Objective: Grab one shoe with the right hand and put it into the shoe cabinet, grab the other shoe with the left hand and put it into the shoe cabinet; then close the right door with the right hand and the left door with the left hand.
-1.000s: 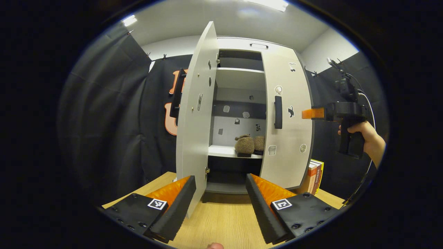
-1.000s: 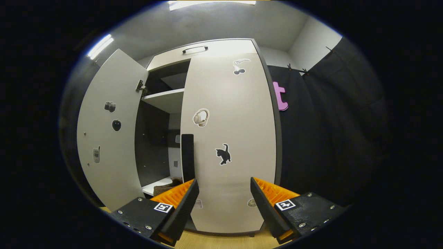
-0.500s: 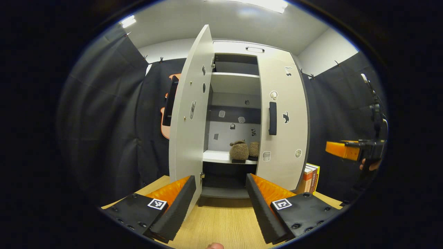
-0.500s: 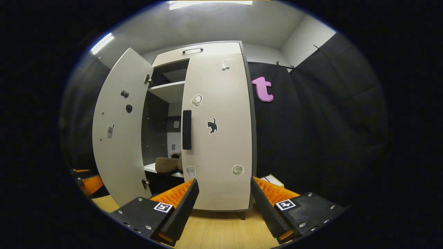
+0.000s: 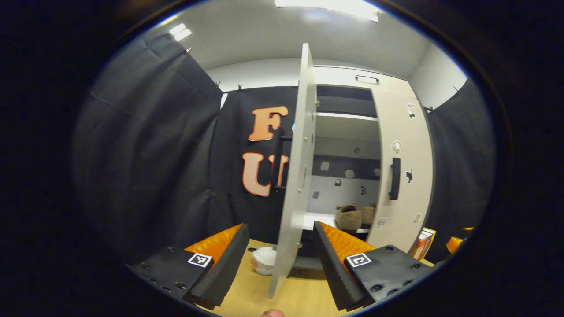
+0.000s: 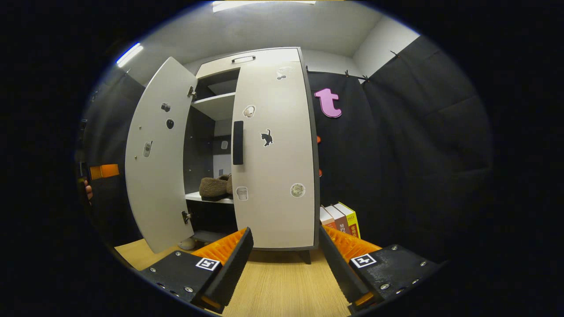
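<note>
Two brown shoes sit side by side on the shoe cabinet's middle shelf, at about nine o'clock from my right gripper, whose fingers are spread with nothing between them. Right door is closed; left door stands open, edge-on at twelve o'clock ahead of my left gripper, also spread and empty. Books lean beside the cabinet. What may be a small white bowl sits on the wooden table.

black cloth walls, white ceiling with strip lights, wooden floor
</note>
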Demonstrator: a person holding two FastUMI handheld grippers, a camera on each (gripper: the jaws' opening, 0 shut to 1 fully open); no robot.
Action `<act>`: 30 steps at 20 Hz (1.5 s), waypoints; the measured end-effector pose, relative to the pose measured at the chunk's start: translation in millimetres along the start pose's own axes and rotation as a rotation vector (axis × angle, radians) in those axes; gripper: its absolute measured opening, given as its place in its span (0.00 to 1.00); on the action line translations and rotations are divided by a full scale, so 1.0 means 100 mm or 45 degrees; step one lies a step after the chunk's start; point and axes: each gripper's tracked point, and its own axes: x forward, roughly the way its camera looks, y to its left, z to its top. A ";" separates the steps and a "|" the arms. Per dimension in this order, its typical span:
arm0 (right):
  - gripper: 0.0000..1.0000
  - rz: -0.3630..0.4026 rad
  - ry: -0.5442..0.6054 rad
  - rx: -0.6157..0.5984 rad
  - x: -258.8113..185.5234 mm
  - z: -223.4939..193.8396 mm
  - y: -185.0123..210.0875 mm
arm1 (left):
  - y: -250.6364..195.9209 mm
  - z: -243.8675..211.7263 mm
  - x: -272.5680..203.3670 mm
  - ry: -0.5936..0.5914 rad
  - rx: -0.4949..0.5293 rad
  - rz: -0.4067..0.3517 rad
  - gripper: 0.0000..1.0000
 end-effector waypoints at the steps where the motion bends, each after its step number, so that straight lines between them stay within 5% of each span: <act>1: 0.93 -0.002 -0.005 0.001 0.00 0.01 0.00 | 0.13 0.07 0.08 -0.004 0.006 0.046 0.94; 5: 0.92 -0.007 -0.006 0.007 -0.01 0.01 -0.02 | 0.50 0.34 0.46 -0.037 -0.015 0.122 0.95; 12: 0.92 -0.007 0.007 -0.018 -0.02 0.00 -0.04 | 0.52 0.44 1.09 -0.006 -0.031 0.061 0.95; 18: 0.93 -0.005 -0.022 0.001 0.01 0.07 -0.07 | 0.39 0.46 1.08 -0.001 -0.001 -0.007 0.94; 22: 0.92 0.020 -0.036 0.011 0.05 0.10 -0.05 | 0.14 0.48 1.00 -0.003 0.054 -0.053 0.99; 23: 0.92 0.024 -0.038 0.007 0.06 0.10 -0.05 | 0.07 0.48 0.98 -0.005 0.046 -0.078 0.89; 30: 0.92 0.001 -0.030 0.007 0.00 0.08 -0.16 | -0.88 0.38 0.95 0.021 -0.031 -0.335 0.89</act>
